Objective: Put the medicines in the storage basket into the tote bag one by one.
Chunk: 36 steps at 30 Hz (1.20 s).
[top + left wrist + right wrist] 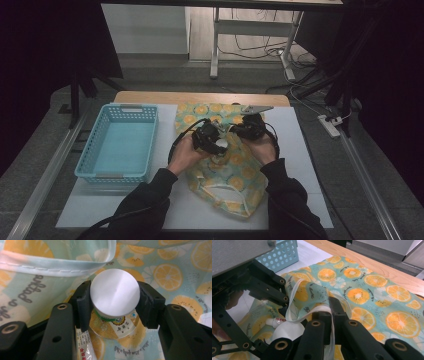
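White round-capped plastic bottle point(114, 295), green-labelled, at the mouth of the orange-print fabric bag point(235, 165): clamped in left gripper point(114, 300). Right gripper point(331, 308) pinched shut on the bag's white-trimmed rim point(297, 315), lifting it. Step: extraction, probably. Next: clear the rim, carry toward light-blue perforated basket point(95, 160).

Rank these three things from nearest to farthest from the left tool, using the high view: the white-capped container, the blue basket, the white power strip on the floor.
1. White-capped container: clamped in the left tool, over the citrus-print bag.
2. Blue basket: on the table, to the tool's left.
3. White power strip: on the floor, far right of the table.
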Tool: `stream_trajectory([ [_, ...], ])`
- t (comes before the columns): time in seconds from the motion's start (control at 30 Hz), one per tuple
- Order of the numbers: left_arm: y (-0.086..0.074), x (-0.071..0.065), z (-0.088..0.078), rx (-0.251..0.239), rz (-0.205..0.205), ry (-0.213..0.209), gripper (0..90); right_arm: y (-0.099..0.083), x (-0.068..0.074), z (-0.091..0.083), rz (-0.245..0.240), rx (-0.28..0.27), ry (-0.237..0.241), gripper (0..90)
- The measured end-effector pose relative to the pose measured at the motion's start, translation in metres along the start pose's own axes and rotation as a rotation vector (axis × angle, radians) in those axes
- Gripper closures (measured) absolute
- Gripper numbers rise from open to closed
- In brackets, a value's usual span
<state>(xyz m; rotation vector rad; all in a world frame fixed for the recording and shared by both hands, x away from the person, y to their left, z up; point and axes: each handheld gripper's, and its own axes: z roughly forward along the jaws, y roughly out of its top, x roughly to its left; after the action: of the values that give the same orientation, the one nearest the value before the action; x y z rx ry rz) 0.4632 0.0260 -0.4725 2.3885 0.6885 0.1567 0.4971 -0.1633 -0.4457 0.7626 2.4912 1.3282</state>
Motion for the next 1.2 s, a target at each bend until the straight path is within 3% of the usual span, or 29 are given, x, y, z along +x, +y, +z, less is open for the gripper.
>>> stream_trajectory([
  [0.27,0.001,0.001,-0.013,-0.046,-0.023,-0.010,37.0,0.000,0.000,0.000,-0.001,0.000,0.001,89.5],
  [0.47,-0.001,0.000,-0.024,-0.088,-0.049,-0.056,24.6,0.001,0.001,-0.001,-0.005,-0.004,0.003,89.5],
  [0.93,-0.018,-0.012,-0.043,-0.108,-0.049,-0.067,8.6,0.001,0.001,-0.002,-0.006,-0.002,0.004,89.5],
  [1.2,-0.031,-0.019,-0.052,-0.158,-0.064,-0.113,1.2,0.002,0.003,-0.001,-0.010,0.001,0.003,89.4],
])
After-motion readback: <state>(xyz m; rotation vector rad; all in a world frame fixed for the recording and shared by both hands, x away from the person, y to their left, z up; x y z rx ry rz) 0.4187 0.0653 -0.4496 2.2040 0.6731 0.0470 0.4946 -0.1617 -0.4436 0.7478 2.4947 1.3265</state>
